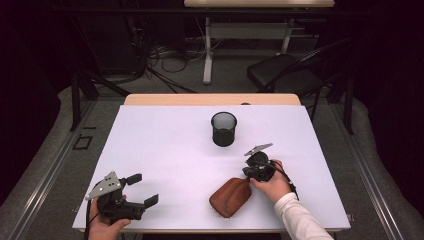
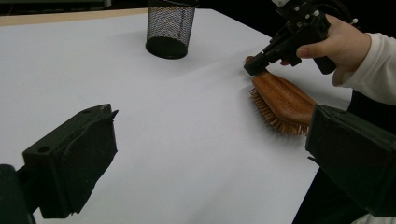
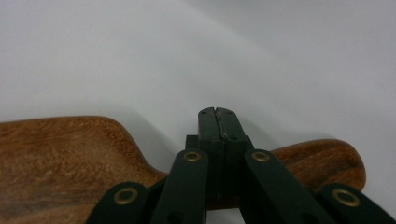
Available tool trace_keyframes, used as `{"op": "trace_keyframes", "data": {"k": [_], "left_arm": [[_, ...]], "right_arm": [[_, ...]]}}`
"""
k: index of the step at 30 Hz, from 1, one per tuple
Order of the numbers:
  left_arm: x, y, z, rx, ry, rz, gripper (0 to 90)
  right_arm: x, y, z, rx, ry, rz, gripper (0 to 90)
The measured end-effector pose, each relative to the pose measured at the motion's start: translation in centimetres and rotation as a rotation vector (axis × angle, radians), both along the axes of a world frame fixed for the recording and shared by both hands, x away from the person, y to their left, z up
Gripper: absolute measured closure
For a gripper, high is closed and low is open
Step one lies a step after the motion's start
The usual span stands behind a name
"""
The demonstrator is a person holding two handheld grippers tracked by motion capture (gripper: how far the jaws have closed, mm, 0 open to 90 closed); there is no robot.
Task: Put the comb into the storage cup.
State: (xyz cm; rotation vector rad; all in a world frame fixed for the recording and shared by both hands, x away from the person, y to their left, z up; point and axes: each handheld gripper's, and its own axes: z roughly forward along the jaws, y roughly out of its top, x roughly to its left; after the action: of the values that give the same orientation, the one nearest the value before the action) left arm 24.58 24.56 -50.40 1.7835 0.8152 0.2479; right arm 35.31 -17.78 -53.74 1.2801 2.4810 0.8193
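One brown wooden paddle hairbrush (image 1: 230, 197) lies on the white surface (image 1: 165, 150) at the lower centre-right of the high view, bristles down; its long axis runs diagonally, broad head toward the lower left, handle pointing up and right. The right claw (image 1: 248, 172) has its jaws pressed together at that handle; whether they pinch the wood is hard to tell. The left claw (image 1: 142, 189), at the lower left, gapes wide with nothing in it. A black mesh cup (image 1: 223, 128) stands upright toward the upper centre
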Motion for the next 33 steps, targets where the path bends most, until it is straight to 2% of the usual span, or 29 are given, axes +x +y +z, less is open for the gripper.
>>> {"op": "trace_keyframes", "data": {"k": [7,16,26,33], "left_arm": [[0.0,-0.1,0.0,0.000,0.000,-0.003,1.8],[0.0,-0.2,0.0,0.005,0.001,-0.004,1.8],[0.0,-0.2,0.0,0.001,0.002,-0.006,1.8],[0.0,-0.2,0.0,0.000,0.000,-0.006,1.8]], "right_arm": [[-0.9,-1.3,0.1,0.004,0.006,-0.011,90.0],[-2.8,-3.1,-0.2,0.044,0.022,-0.023,90.0],[-4.7,-3.7,-0.3,0.080,0.040,-0.027,90.0],[-6.2,-3.7,-0.2,0.093,0.029,-0.022,90.0]]}}
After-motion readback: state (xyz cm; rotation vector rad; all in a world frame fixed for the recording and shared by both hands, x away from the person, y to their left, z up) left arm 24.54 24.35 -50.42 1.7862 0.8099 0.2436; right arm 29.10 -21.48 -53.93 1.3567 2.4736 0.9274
